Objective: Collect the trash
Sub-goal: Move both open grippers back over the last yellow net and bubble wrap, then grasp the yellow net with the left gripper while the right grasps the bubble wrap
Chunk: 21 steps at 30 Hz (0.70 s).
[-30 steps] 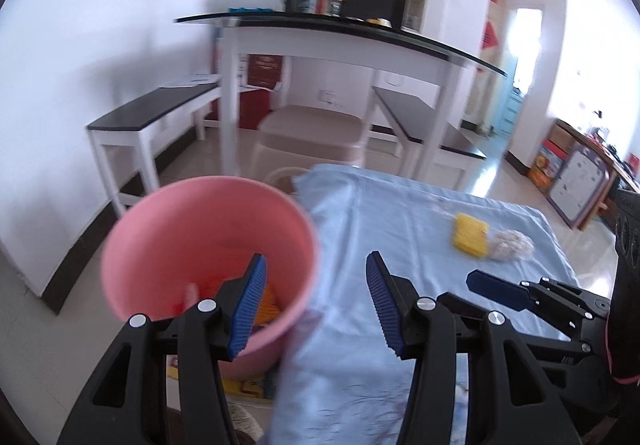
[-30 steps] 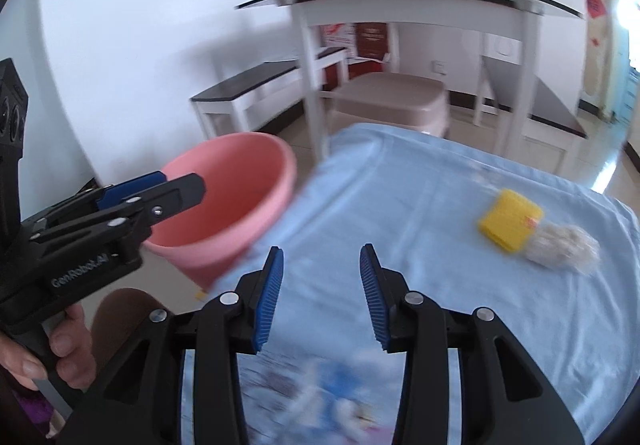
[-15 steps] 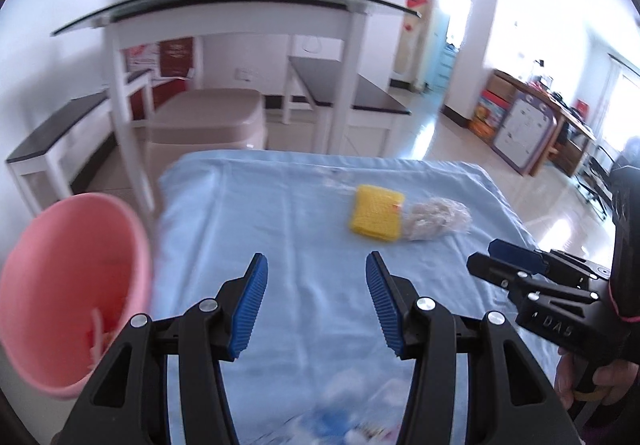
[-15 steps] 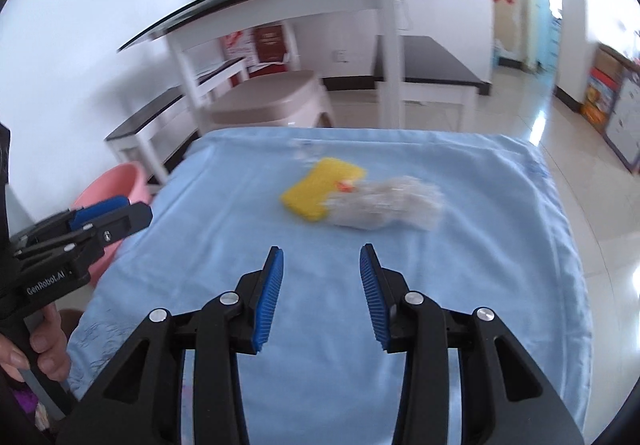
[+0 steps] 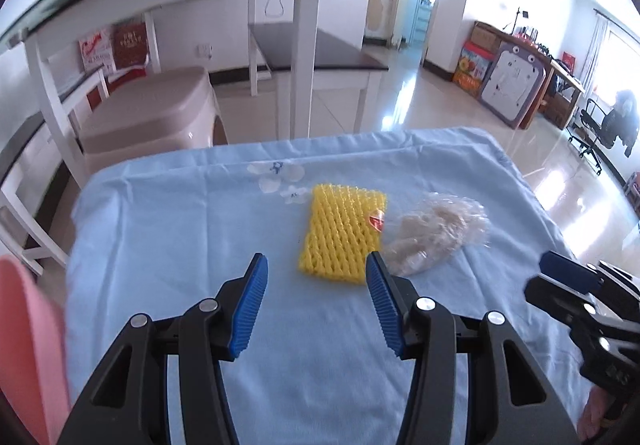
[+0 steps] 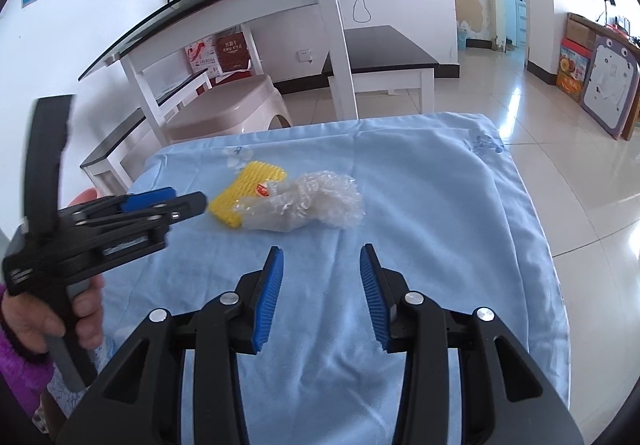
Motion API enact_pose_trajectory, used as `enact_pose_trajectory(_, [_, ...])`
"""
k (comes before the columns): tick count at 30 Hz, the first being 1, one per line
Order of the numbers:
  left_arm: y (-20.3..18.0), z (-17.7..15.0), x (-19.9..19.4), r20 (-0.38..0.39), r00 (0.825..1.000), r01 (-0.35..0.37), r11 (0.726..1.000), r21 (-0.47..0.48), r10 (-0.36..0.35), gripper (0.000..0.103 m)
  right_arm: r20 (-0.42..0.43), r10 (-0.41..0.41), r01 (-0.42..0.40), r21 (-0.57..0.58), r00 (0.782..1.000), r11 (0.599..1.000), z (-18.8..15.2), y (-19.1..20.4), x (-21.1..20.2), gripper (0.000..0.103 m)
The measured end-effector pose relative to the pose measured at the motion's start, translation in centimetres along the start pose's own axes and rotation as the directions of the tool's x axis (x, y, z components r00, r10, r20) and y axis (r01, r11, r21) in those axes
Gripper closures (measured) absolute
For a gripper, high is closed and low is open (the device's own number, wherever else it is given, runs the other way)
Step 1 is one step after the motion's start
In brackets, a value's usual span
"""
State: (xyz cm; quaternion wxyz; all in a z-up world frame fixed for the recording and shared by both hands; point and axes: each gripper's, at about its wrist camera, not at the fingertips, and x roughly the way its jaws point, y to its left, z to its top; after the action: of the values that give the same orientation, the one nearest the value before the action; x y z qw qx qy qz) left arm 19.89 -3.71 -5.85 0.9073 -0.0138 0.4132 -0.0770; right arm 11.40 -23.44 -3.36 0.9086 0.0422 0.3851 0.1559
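Yellow foam net point(image 5: 343, 232) lies flat mid-cloth, crumpled clear plastic bag point(image 5: 436, 235) touching its 3 o'clock edge. Left gripper point(image 5: 316, 299) hovers just short of net, jaws wide, empty. Right gripper point(image 6: 321, 295) near bag, jaws parted, empty. Nothing between grippers and trash. Pink bucket point(image 5: 28, 349) at 8 o'clock off cloth edge. Surface: light blue cloth point(image 5: 180, 245). Beyond, 12 o'clock: glass-topped white table point(image 6: 240, 1), beige stool point(image 6: 224, 113), glossy tile floor point(image 6: 580, 165).
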Motion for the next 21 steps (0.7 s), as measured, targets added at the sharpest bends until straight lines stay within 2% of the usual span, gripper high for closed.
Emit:
enact_pose_trajectory(6, [-0.1,0.6,3.2,-0.058,0.998,-0.013,1.000,-0.003,0.013,0.053,-0.013,0.003,-0.003,-0.017,1.000,1.000,0.5,-0.3,0.6,0.062])
enact_pose_trajectory(8, [-0.1,0.4,3.5,-0.058,0.998,0.017,1.000,-0.010,-0.017,0.061,-0.013,0.005,-0.006,-0.020,1.000,1.000,0.7,-0.3,0.8,0.062])
enact_pose_trajectory(9, [-0.2,0.4,3.6,-0.052,0.998,0.023,1.000,-0.008,-0.024,0.068,-0.014,0.008,-0.008,-0.019,1.000,1.000,0.8,-0.4,0.9,0.062])
enact_pose_trajectory(10, [-0.4,0.4,3.5,-0.047,0.998,0.031,1.000,0.000,-0.031,0.080,-0.014,0.011,-0.011,-0.015,1.000,1.000,0.9,-0.5,1.0,0.062])
enact_pose_trajectory(11, [-0.7,0.3,3.5,-0.042,0.999,0.036,0.999,0.015,-0.035,0.084,-0.016,0.015,-0.015,-0.008,1.000,1.000,1.0,-0.7,1.2,0.062])
enact_pose_trajectory(13, [-1.1,0.3,3.1,-0.022,1.000,0.013,0.999,0.040,-0.012,0.095,-0.022,0.033,-0.033,0.010,0.999,0.999,1.2,-0.9,1.5,0.062])
enact_pose_trajectory(21, [0.0,-0.9,-0.4,0.035,0.999,0.028,1.000,-0.012,-0.027,0.096,-0.001,0.086,-0.085,0.038,0.996,0.996,3.2,-1.8,2.2,0.062])
